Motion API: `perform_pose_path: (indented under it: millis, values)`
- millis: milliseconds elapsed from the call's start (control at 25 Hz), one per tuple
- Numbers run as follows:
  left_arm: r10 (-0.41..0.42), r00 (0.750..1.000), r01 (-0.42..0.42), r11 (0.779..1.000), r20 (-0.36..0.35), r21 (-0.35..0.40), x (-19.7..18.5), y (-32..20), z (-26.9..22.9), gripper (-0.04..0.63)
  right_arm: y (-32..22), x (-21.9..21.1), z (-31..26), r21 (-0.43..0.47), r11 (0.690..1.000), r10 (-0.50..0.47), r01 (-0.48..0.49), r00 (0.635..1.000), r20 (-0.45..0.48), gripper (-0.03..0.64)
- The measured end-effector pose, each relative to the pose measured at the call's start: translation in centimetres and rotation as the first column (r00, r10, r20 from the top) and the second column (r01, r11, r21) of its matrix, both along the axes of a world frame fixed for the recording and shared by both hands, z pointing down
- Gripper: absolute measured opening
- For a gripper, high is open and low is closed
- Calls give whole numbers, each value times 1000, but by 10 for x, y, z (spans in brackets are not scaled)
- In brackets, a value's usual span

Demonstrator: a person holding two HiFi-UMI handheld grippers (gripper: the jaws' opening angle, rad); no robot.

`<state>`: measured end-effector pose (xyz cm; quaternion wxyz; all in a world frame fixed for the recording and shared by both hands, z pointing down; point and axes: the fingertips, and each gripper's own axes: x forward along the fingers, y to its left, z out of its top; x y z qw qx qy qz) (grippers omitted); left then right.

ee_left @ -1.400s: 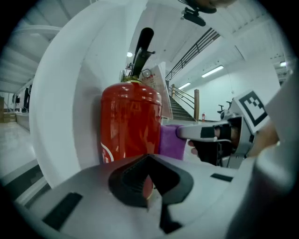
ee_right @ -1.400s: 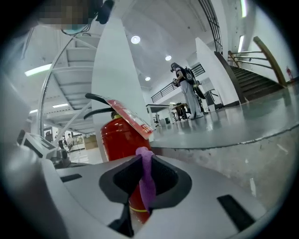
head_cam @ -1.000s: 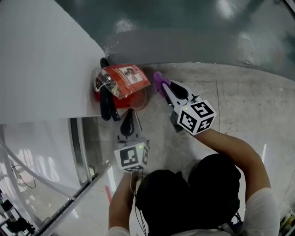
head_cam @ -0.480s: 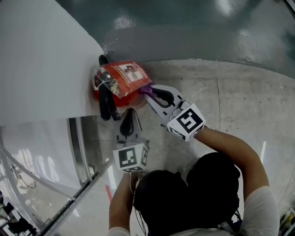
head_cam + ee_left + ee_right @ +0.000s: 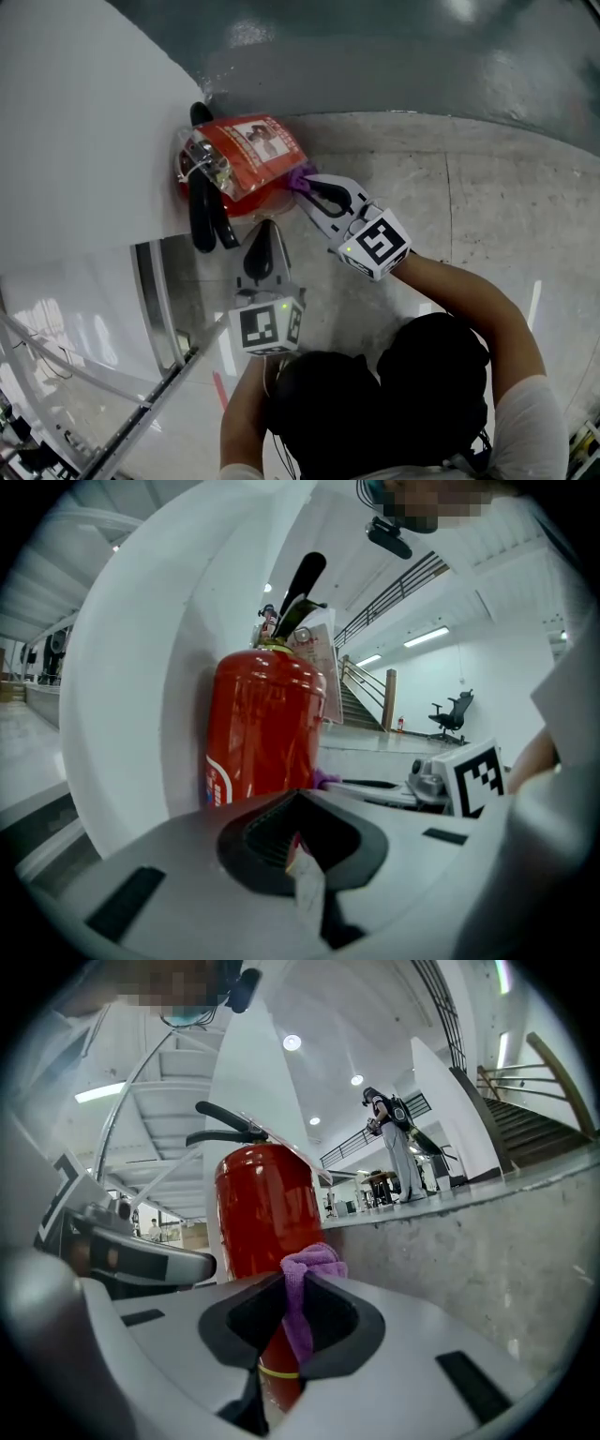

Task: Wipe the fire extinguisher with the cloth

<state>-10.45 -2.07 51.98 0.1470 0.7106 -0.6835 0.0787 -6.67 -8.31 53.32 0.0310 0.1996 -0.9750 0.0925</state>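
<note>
A red fire extinguisher (image 5: 255, 197) stands against a white wall, with a red card (image 5: 248, 148) tied at its neck and a black hose (image 5: 200, 220) hanging beside it. It fills the left gripper view (image 5: 262, 724) and the right gripper view (image 5: 262, 1208). My right gripper (image 5: 305, 187) is shut on a purple cloth (image 5: 300, 177), bunched between the jaws (image 5: 305, 1274) and touching the cylinder's right side. My left gripper (image 5: 265, 232) hovers just in front of the extinguisher's base. Its jaws look shut (image 5: 300, 846), with only a pale sliver between them.
A curved white wall (image 5: 84, 122) lies to the left and a dark grey-green raised strip (image 5: 394, 66) behind. Concrete floor (image 5: 478, 206) spreads to the right. A glass panel with a metal rail (image 5: 159, 300) sits at the lower left. A distant person (image 5: 389, 1147) stands far off.
My right gripper has swung left and rolled, bringing the purple cloth from beside the extinguisher onto its side. The left gripper has stayed where it was.
</note>
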Motion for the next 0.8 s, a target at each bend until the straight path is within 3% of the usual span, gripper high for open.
perform_pose_path:
  millis: [800]
  values:
    - [8,999,-9,1000,-42,-21,-5,9,13,5,-11,-2,116,-170,984,38,-62,990,-137,58]
